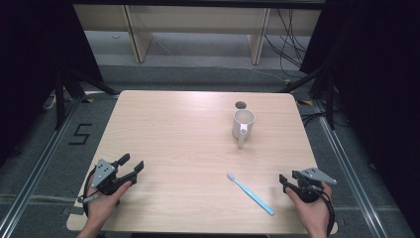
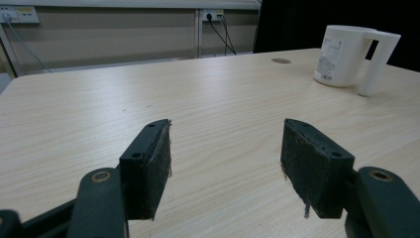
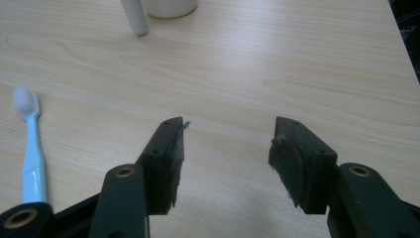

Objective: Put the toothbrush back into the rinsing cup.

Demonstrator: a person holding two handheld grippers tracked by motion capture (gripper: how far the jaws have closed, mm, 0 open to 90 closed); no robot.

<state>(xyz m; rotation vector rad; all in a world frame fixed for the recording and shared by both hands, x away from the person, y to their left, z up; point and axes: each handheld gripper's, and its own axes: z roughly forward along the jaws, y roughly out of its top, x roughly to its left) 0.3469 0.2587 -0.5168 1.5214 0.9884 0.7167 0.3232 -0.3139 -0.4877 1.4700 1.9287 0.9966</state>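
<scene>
My right gripper [image 3: 225, 163] stands with its jaws wide and nothing between them, only bare table [image 3: 297, 64]; my left gripper [image 2: 225, 168] is just as wide and just as empty. By my judgement nothing is done yet: the toothbrush [image 3: 30, 144] lies flat and untouched just beside my right jaws, off their left side, bristles pointing away. Beyond the jaws, well apart, stands the white mug [image 1: 243, 124], upright and empty-looking.
</scene>
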